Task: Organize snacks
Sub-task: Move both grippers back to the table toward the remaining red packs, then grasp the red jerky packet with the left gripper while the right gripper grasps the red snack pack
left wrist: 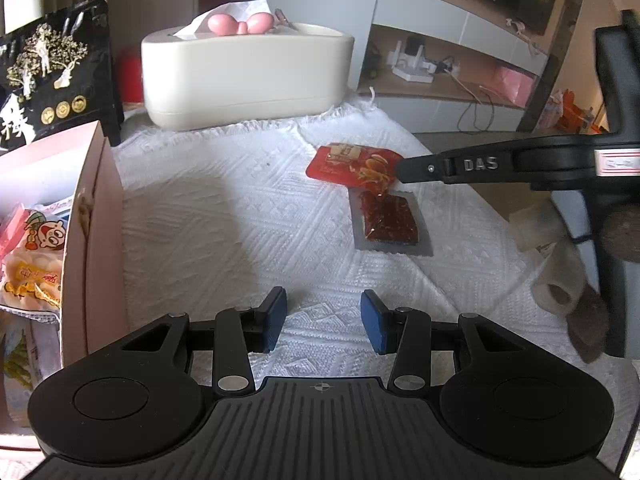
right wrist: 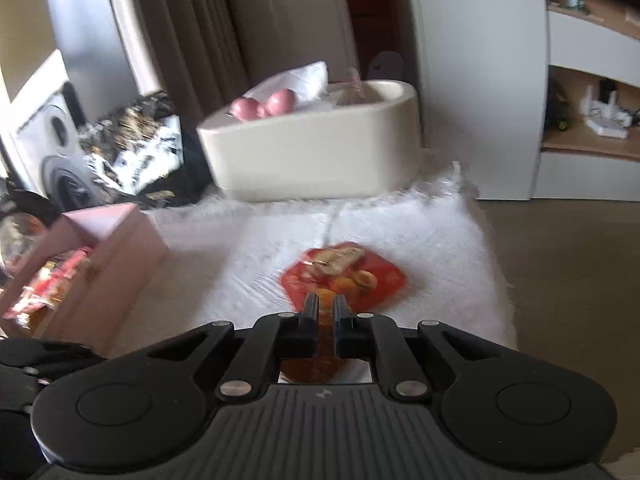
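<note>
The right gripper (right wrist: 325,307) has its jaws pressed nearly together on the near edge of the red snack packet (right wrist: 344,276), which lies at twelve o'clock from it on the white cloth (right wrist: 440,248) covering the desk. In the left wrist view the same packet (left wrist: 354,164) sits at about one o'clock, with the right tool's black finger reaching in from three o'clock to its right-hand edge. Its long axis runs roughly nine to three there, and one end overlaps a second, clear packet of dark red strips (left wrist: 390,220) lying just below it. The left gripper (left wrist: 324,320) has its jaws spread, nothing between the blue pads, and stands well apart from both packets — so the right hand is plainly the nearer. The pink box (left wrist: 90,216), already holding snacks, stands at nine o'clock from the left gripper and at ten o'clock from the right. By my judgement the coming move is a carry leftward across the cloth to that box — the thin pinch on the edge could slip.
</note>
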Tool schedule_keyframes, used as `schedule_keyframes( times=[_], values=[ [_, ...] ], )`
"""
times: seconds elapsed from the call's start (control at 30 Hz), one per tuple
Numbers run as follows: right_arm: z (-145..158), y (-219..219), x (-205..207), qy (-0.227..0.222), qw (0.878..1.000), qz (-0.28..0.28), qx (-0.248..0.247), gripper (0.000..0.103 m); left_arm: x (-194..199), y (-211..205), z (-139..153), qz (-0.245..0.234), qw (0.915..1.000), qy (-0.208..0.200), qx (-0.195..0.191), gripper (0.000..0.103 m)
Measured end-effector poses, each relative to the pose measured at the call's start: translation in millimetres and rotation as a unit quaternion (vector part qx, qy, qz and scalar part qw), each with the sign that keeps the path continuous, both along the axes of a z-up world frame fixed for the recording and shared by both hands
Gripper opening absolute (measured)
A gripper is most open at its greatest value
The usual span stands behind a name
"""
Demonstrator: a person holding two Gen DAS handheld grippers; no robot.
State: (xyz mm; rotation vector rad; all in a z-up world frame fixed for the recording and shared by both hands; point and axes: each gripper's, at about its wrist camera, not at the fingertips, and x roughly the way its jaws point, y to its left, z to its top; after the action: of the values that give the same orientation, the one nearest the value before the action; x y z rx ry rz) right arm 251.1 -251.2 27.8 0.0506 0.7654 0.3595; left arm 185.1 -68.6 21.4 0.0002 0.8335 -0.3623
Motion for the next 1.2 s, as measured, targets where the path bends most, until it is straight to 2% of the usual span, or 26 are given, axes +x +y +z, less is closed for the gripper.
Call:
schedule_keyframes(
  times=[0.1,0.17,0.23,0.27,0.3,0.37,0.43,0.5,0.6,0.67,0.73,0.77,0.87,0.97,1.0,1.03,1.1,1.2],
  values=[
    [-7,-9,11,0.018,0.999,-0.039,0.017,0.008,0,1,0,-0.002,1.0000,-0.002,-0.001,0.047],
    [-14,-17,18,0.052,0.995,-0.058,0.058,0.008,-1,2,-1,-0.003,1.0000,-0.003,-0.004,0.047],
    [-21,-15,18,0.078,0.992,-0.039,0.090,0.011,-1,3,-1,-0.004,1.0000,-0.006,-0.006,0.047],
    [-21,-11,14,0.078,0.992,-0.025,0.092,0.011,-2,3,-2,-0.005,0.9999,-0.008,-0.006,0.047],
    [-21,-6,11,0.084,0.992,-0.002,0.096,0.011,-2,2,-2,-0.006,0.9999,-0.010,-0.006,0.047],
    [-21,1,8,0.117,0.982,0.058,0.133,0.013,-3,2,-2,-0.009,0.9999,-0.013,-0.003,0.048],
    [-15,1,3,0.113,0.981,0.071,0.140,0.014,-3,3,-3,-0.011,0.9998,-0.016,-0.005,0.048],
    [-7,-4,-2,0.080,0.987,0.063,0.125,0.015,-5,4,-2,-0.013,0.9997,-0.020,-0.009,0.048],
    [2,-13,-12,0.016,0.998,0.021,0.056,0.020,-8,4,4,-0.007,0.9992,-0.030,-0.025,0.047],
    [-1,-19,-14,-0.001,1.000,-0.007,0.024,0.035,-8,1,9,-0.008,0.9984,-0.036,-0.044,0.047],
    [-9,-29,-14,0.004,0.999,-0.031,0.013,0.040,-5,-10,13,-0.015,0.9982,-0.036,-0.045,0.047],
    [-16,-34,-12,0.016,0.999,-0.040,0.016,0.041,-2,-17,13,-0.018,0.9986,-0.036,-0.034,0.047],
    [-19,-49,-14,0.011,0.997,-0.047,0.052,0.041,5,-42,7,-0.026,0.9986,-0.040,0.024,0.048],
    [-20,-53,-14,0.010,0.997,-0.048,0.059,0.041,4,-59,0,-0.019,0.9912,-0.075,0.108,0.048],
    [-20,-51,-14,0.010,0.997,-0.048,0.056,0.041,5,-59,-3,-0.011,0.9891,-0.080,0.123,0.053],
    [-19,-50,-15,0.008,0.998,-0.047,0.051,0.042,6,-55,-4,-0.006,0.9898,-0.080,0.118,0.057],
    [-19,-46,-17,0.005,0.999,-0.041,0.034,0.044,10,-44,-5,-0.001,0.9933,-0.069,0.092,0.058],
    [-18,-35,-16,0.003,1.000,-0.023,0.016,0.057,15,-34,-8,0.001,0.9964,-0.056,0.064,0.060]
  ],
)
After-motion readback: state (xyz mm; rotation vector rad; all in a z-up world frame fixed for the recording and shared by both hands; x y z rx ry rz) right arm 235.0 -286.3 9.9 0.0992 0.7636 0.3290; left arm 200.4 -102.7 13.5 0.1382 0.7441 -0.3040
